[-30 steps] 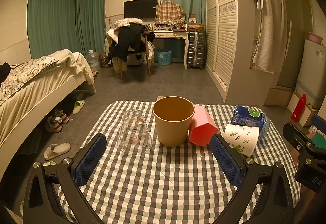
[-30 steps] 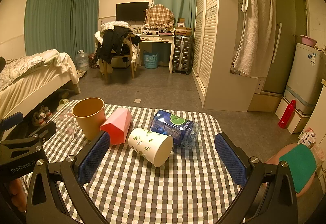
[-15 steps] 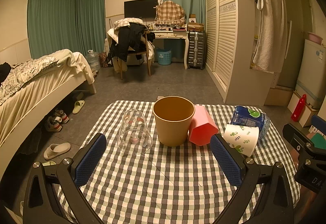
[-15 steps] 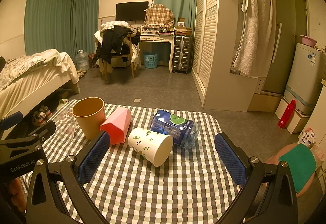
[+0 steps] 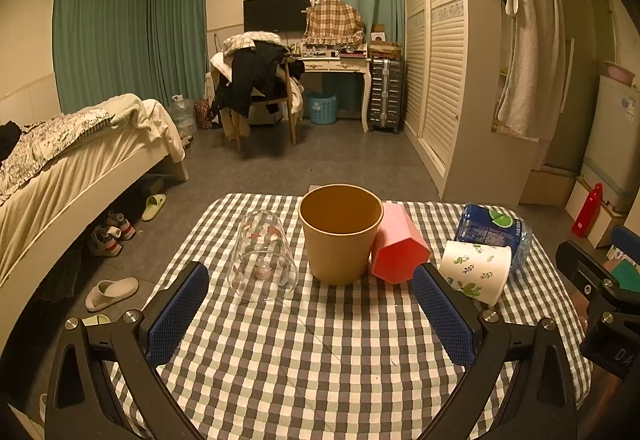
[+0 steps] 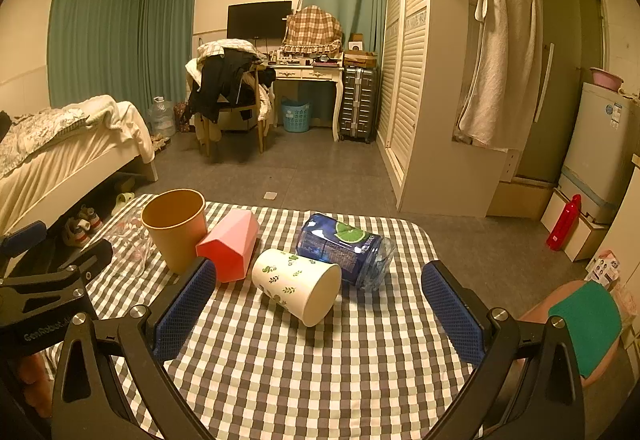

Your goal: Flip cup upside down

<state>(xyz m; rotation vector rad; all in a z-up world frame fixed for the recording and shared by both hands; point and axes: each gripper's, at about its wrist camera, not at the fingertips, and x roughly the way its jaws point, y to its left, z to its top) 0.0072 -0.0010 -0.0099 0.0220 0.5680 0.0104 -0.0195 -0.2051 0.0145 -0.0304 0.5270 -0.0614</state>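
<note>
Checked grey, green and white cloth covers the small table (image 5: 320, 360) that fills the lower half of both views. Centre frame in the left wrist view, a tan paper cup (image 5: 340, 234) stands upright, mouth up, with a clear drinking glass (image 5: 262, 258) to its left, standing mouth down. Touching the tan cup's right side is a pink hexagonal plastic cup (image 5: 398, 244), lying on its side. Further right, a white paper cup printed with green leaves (image 5: 476, 270) lies on its side against a blue-labelled clear plastic jar (image 5: 494, 232), also on its side. The left gripper (image 5: 310, 314) sits at the bottom of its frame with both blue-padded fingers spread wide, holding nothing, the glass and tan cup beyond its tips. In the right wrist view, the right gripper (image 6: 320, 304) is likewise spread and empty, with the white leaf-printed cup (image 6: 298, 286) just beyond its tips, mouth facing lower right. The left gripper's black body (image 6: 44, 288) shows at the left edge of that view.
</note>
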